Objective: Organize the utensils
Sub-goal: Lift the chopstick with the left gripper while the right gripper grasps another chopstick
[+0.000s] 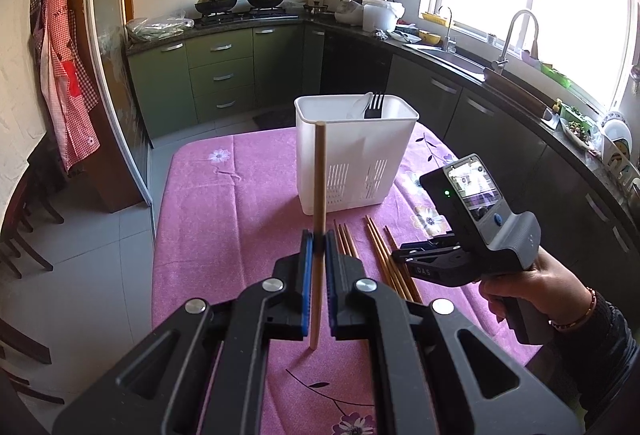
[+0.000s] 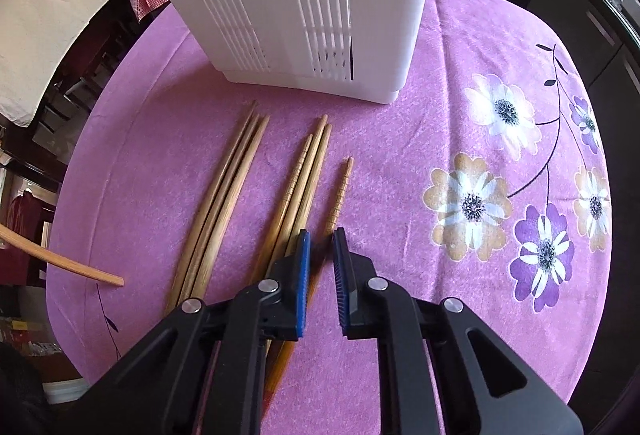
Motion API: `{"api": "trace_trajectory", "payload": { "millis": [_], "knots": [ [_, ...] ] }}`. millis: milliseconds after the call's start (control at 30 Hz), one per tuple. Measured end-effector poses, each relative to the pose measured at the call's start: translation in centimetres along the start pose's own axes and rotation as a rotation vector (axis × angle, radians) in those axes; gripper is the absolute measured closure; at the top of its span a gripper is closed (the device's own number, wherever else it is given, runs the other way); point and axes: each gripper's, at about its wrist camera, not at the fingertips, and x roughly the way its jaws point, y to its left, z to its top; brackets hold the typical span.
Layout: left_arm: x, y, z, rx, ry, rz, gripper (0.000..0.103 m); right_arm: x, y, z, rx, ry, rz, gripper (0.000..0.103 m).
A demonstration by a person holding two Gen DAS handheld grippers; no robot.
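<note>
Left claw (image 1: 319, 241): its two blue pads are clamped on a single chopstick (image 1: 319, 195), held near upright, gripped around mid-length, with the lower end hanging clear above the surface (image 1: 208, 235) and the upper end level with the rim of the holder (image 1: 356, 151). Right claw (image 2: 320, 241): jaws apart, nothing between them, set low over the loose chopsticks (image 2: 304, 171) that lie on the surface near the holder's front wall; its tips straddle the butt of the ridged stick farthest right.

Handling, as judged: each stick is light, stiff and slender, with smooth wood that may slip or swivel between flat pads. A hold near the middle or toward the thicker end should steady it; a hold at the thin tip would let it pivot. Sticks lying side by side and touching call for a pinch on one alone, or the outermost.

Appearance: pale brown wood, tapering, some with fine ridges near the narrow end. Seven lie on the surface in loose groups, a left three, a middle three and one single at right, all pointing toward the holder. The holder is white plastic, slotted low on its front, standing at the far middle of the purple flowered cloth, with a black fork (image 1: 375, 105) and a white spoon (image 1: 360, 107) already inside.
</note>
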Motion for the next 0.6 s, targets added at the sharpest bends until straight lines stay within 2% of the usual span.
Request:
{"api": "trace_trajectory", "payload": {
  "millis": [133, 267, 433, 533, 600],
  "knots": [
    [0.0, -0.1, -0.1, -0.002, 0.000, -0.001, 0.097, -0.2, 0.3, 0.3, 0.003, -0.013, -0.006, 0.096],
    [0.1, 0.0, -0.1, -0.002, 0.002, 0.004, 0.097, -2.8, -0.5, 0.0, 0.022, -0.089, 0.035, 0.096],
    [0.1, 0.0, -0.1, 0.005, 0.006, 0.004, 0.097, -9.7, -1.3, -1.3, 0.023, -0.289, 0.065, 0.096],
    [0.0, -0.1, -0.2, 0.008, 0.006, 0.003, 0.097, -14.1, -1.8, -3.0, 0.019, -0.423, 0.067, 0.096],
    [-0.1, -0.1, -0.3, 0.010, 0.005, 0.005, 0.097, -16.2, -2.1, -4.2, 0.009, -0.481, 0.057, 0.096]
  ]
}}
